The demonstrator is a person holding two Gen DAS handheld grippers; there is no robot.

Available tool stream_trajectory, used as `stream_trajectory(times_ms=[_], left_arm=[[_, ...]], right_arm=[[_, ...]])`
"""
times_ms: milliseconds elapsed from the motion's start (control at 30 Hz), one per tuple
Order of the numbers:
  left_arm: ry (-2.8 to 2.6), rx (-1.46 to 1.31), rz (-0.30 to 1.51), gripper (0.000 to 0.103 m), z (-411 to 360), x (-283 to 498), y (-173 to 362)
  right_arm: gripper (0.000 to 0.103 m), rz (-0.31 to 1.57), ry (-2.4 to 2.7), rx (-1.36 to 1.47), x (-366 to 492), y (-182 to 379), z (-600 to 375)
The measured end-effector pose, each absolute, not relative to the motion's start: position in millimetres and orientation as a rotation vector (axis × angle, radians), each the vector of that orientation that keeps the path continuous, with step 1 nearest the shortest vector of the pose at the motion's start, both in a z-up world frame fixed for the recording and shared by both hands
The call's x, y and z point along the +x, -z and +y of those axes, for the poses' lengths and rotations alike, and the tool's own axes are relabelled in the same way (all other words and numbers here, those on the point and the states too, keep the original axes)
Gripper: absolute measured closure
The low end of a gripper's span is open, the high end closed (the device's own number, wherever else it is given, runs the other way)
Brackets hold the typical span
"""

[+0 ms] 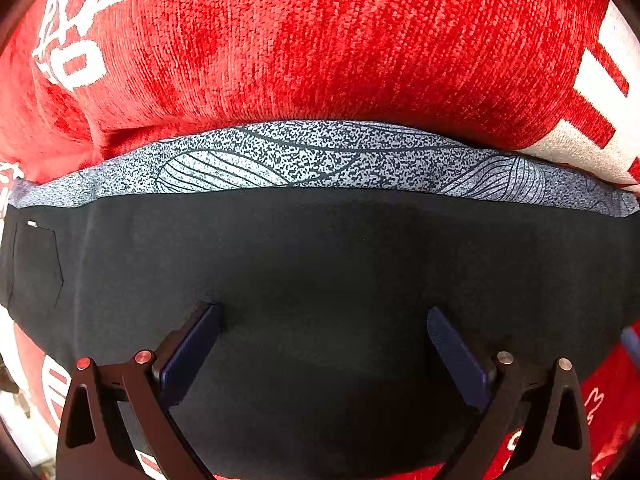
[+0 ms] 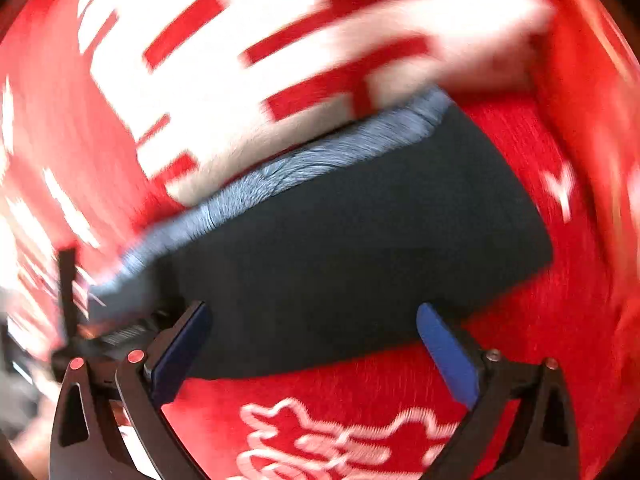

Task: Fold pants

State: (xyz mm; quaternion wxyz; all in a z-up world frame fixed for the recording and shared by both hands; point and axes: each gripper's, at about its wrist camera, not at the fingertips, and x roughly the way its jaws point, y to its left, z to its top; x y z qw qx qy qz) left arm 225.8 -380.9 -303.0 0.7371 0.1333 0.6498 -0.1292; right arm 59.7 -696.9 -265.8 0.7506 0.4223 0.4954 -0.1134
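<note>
Nearest, the left hand-held gripper (image 1: pixel 324 316) is hovering spread over the dark pants (image 1: pixel 320 280), pinching nothing. The right hand-held gripper (image 2: pixel 312 316) is likewise gaping above their near edge; its view is blurring. The pants are lying folded flat on a red blanket (image 1: pixel 320 40), long axis running left to right, pocket (image 1: pixel 36 268) leftward. They look soft, light and limp, so pinching a doubled edge or corner seems wisest. Beyond, a speckled grey band (image 1: pixel 320 156) is edging their far side.

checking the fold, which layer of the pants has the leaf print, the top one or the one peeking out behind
The one peeking out behind: the grey speckled band carries the leaf outlines. The black top layer is plain and shows only a stitched pocket.
</note>
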Motion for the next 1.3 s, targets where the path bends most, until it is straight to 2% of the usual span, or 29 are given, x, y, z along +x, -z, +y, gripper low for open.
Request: stream_trajectory(times_ms=[33,100,200,367,400,467,600,633,700,767,867,900,967,1167,1300], left_arm=[[0.276,0.298,1.421,0.000,-380,225,301],[0.275,0.312,1.409,0.000,-383,223,295],[0.323,0.319,1.380,0.000,-394,212,287],[0.370,0.395,1.337,0.000,-419,196,294],[0.363,0.401,1.329,0.000,-421,196,296],[0.361,0.397,1.317,0.000,-421,196,295],[0.353,0.410,1.286,0.000,-422,198,280],[0.357,0.407,1.267,0.000,-422,200,273],[0.357,0.408,1.230,0.000,-419,201,262],[0.358,0.392,1.243,0.000,-416,199,265],[0.384,0.398,1.319,0.007,-425,192,297],[0.378,0.404,1.231,0.006,-426,185,296],[0.367,0.418,1.185,0.006,-428,180,295],[0.408,0.376,1.192,0.006,-412,183,293],[0.447,0.320,1.257,0.006,-386,199,281]], right_arm=[[0.019,1.070,0.256,0.990,49,271,-704],[0.051,1.057,0.280,1.100,30,285,-719],[0.064,1.020,0.284,1.171,11,293,-732],[0.063,0.899,0.280,1.254,9,303,-739],[0.060,0.876,0.277,1.265,12,303,-745],[0.059,0.833,0.264,1.269,24,306,-751],[0.060,0.838,0.262,1.243,43,303,-754],[0.063,0.860,0.272,1.230,48,300,-753],[0.078,0.881,0.275,1.189,55,290,-751],[0.084,0.884,0.263,1.127,57,273,-746],[0.087,0.878,0.240,1.049,63,254,-736],[0.089,0.877,0.229,1.013,68,245,-730],[0.091,0.873,0.203,0.923,78,225,-718],[0.094,0.881,0.119,0.714,109,176,-667],[0.094,0.912,0.130,0.590,136,163,-625]])
